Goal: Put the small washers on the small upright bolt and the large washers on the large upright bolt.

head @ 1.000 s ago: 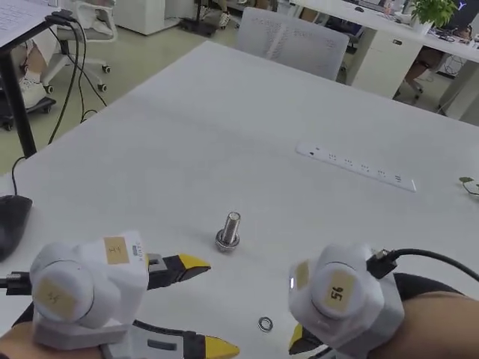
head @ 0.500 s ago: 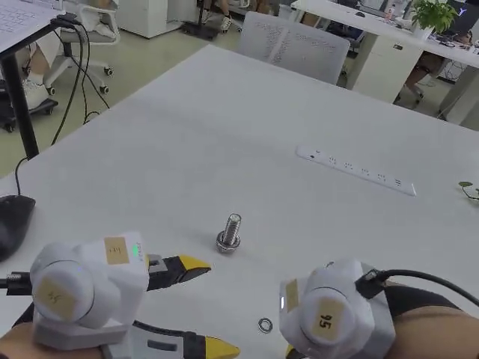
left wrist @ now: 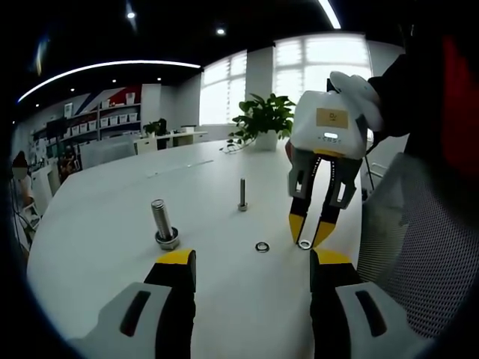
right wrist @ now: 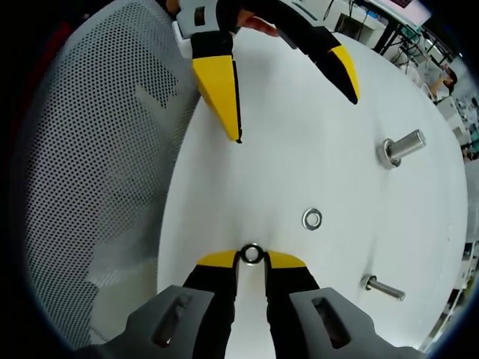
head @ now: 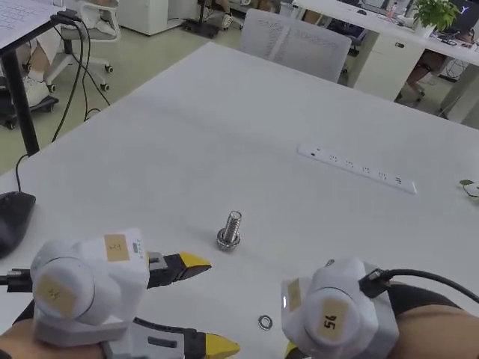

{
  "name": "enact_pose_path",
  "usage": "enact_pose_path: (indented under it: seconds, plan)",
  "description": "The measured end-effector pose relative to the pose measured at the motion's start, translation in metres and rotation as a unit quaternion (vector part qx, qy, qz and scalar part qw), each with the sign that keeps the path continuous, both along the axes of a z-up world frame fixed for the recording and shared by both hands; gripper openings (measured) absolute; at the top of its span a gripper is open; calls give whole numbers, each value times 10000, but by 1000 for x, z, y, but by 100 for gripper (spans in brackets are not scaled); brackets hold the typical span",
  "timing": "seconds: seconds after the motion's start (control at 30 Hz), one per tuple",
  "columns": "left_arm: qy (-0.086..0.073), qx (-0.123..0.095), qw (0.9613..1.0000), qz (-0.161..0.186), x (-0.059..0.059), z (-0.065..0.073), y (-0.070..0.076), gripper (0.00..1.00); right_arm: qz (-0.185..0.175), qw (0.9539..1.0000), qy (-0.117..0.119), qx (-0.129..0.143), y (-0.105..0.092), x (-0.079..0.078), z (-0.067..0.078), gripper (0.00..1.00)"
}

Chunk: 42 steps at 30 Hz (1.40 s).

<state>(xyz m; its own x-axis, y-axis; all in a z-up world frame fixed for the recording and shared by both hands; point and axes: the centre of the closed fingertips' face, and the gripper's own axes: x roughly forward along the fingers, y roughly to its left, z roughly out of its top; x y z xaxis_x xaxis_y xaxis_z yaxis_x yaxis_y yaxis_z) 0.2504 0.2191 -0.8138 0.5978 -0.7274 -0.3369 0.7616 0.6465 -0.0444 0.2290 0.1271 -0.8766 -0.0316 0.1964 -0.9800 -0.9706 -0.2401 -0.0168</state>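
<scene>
Washer [right wrist: 252, 247] between your right gripper's [right wrist: 252, 256] tips

It is a small silver ring, flat on the white table [right wrist: 299, 134]. Your right jaws stand narrow, one yellow tip on each side of it; you cannot tell whether they pinch it. Your left gripper [left wrist: 252, 258] stands wide, well apart from it.

In the head view we looked forward and down over the table [head: 247, 127]. The left gripper view ran low along it; the right gripper view looked steeply down, close. These two faced each other; all three shared the large bolt [head: 230, 229].
</scene>
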Motion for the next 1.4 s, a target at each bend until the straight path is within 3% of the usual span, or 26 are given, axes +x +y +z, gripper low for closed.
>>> enact_pose_path:
  seconds: [0.53,1.03,1.4]
  plan:
    - [56,-12,10000,-15,1,-4,0,60,-137,9998,138,30,2,3,1,14]
    - [68,-9,10000,-57,2,-5,-1,60,-259,9996,102,10,-4,12,0,14]
    - [93,7,9999,-72,3,-7,-2,60,-509,9987,2,-17,-17,30,6,14]
